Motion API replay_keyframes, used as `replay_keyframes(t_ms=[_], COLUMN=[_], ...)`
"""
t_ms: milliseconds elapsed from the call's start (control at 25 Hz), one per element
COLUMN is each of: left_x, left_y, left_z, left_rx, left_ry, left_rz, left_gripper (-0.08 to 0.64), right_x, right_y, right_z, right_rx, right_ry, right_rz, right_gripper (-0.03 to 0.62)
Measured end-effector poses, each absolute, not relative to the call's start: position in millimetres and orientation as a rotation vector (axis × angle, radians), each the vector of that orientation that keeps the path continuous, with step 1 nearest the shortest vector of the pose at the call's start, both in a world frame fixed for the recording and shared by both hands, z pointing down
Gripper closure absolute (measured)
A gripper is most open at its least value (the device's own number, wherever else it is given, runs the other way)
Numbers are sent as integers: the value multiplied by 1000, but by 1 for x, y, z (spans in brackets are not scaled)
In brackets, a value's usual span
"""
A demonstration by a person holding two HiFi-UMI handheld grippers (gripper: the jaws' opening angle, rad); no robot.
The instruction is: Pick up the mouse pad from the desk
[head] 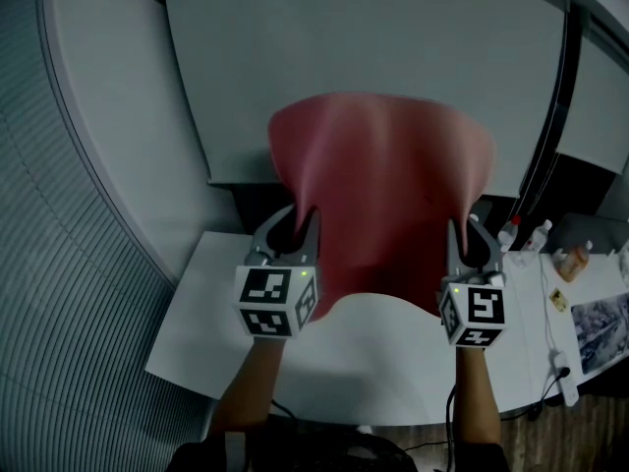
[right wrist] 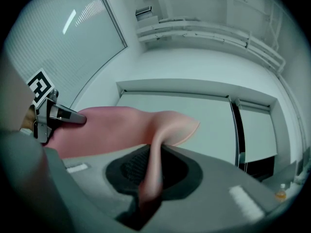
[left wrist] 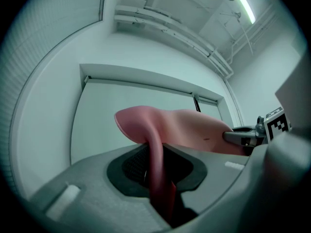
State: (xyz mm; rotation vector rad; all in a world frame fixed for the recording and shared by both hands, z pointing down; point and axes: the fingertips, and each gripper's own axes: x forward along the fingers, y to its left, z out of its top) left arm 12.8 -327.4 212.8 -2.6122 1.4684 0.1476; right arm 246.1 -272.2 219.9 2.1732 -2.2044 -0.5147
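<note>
**Over a white desk, a pink pad hung between two clenched grippers**

A white desk (head: 197,334) stood against a curved pale wall, with a large light panel (head: 373,47) behind it and ribbed blinds (head: 49,264) to the left. The pad (head: 383,185), pink and limp, was up off the desk, spread in front of the panel and bowed between the two tools.

The left gripper (head: 295,226) was clamped on the pad's left edge; in the left gripper view the pink sheet ran straight down between the pads, pinched tight. The right gripper (head: 470,239) was clamped the same way on the right edge, and the right gripper view showed the sheet folded and squeezed between its jaws. Both pointed slightly upward, level with each other.

Each tool carried a cube with black-and-white square markers, the left cube (head: 275,301) and the right cube (head: 474,313); these patterns were the only print that could be made out.

At the desk's right end sat small bottles (head: 536,234), an orange object (head: 573,261) and a power strip (head: 565,380). Their labels were too small to read.
</note>
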Motion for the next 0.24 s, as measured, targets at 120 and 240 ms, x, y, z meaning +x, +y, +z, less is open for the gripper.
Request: replay_keyframes(t_ms=[120,240], left_x=[11,9], left_y=[-329,-331], left_z=[214,215], left_rx=[-2616,-2624], left_ry=[1467,1465], left_rz=[151,155], left_gripper=[484,485], right_x=[245,243], right_y=[-274,-275], right_z=[220,221], right_rx=[2174,2174], right_ry=[-2201,-2198], right_rz=[-517,-519], right_gripper=[534,534])
